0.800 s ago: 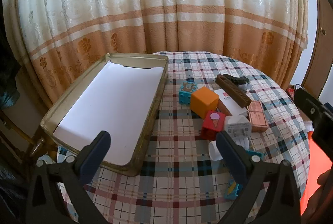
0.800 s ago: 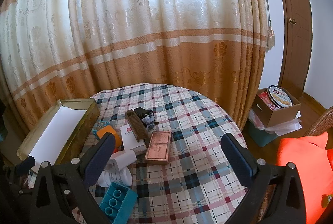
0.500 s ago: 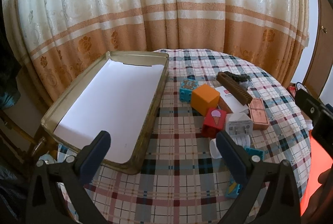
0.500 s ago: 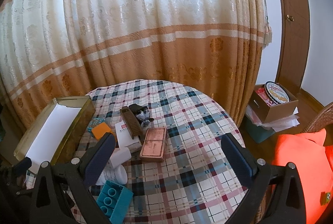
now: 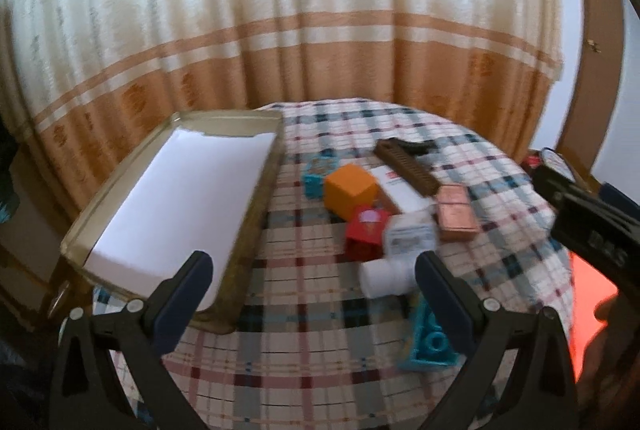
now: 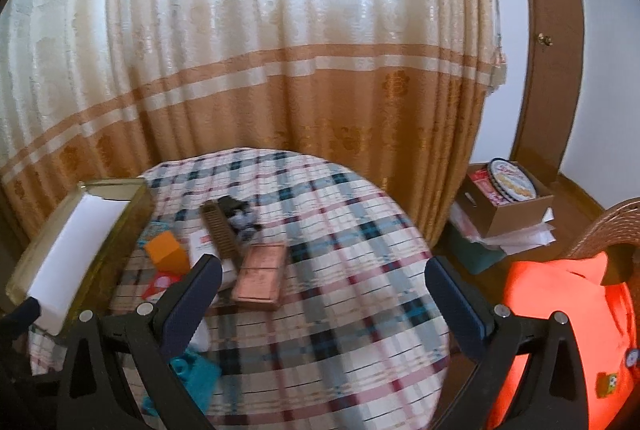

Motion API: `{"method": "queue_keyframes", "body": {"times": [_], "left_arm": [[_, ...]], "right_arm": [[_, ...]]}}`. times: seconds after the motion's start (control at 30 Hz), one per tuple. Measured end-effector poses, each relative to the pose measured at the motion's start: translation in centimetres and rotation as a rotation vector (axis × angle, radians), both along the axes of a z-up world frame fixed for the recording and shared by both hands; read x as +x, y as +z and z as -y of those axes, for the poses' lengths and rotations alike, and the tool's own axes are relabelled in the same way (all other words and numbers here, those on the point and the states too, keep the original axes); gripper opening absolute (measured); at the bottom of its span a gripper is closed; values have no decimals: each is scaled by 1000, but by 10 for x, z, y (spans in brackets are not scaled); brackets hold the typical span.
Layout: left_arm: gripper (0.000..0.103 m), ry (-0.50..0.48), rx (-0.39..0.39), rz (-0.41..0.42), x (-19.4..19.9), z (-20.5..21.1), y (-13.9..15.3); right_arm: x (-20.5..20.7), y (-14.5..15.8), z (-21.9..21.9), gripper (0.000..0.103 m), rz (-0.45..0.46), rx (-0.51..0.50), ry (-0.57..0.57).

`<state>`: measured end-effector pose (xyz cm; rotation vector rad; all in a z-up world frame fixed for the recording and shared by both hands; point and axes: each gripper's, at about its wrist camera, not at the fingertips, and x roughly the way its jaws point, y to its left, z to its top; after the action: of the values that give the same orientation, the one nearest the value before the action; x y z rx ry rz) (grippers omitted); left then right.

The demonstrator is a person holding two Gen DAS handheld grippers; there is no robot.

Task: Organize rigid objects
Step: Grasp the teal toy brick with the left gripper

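The table's right half and near edge lie bare, open to a gripper; the metal tray walls off its left edge. The middle is crowded: orange cube, red block, copper box, all close together.

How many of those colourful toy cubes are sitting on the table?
3. The orange cube is mid-cluster, the teal cube just behind it towards the tray, the red cube in front of it. Others may hide behind the boxes.
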<state>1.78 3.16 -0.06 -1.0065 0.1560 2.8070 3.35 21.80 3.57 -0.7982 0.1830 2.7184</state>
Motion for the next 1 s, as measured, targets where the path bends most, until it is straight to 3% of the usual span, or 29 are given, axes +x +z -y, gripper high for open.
{"method": "queue_keyframes", "body": {"times": [0.33, 0.6, 0.73, 1.0], "left_arm": [[102, -137, 22, 147, 1, -33, -19], [78, -168, -8, 221, 0, -48, -36], [70, -157, -41, 235, -3, -50, -43], [56, -164, -26, 295, -7, -49, -57]], "right_arm": [[2, -4, -30, 102, 15, -11, -64], [-5, -17, -36, 102, 88, -1, -76], [-7, -19, -36, 102, 104, -6, -77], [-12, -23, -35, 102, 139, 0, -80]]}}
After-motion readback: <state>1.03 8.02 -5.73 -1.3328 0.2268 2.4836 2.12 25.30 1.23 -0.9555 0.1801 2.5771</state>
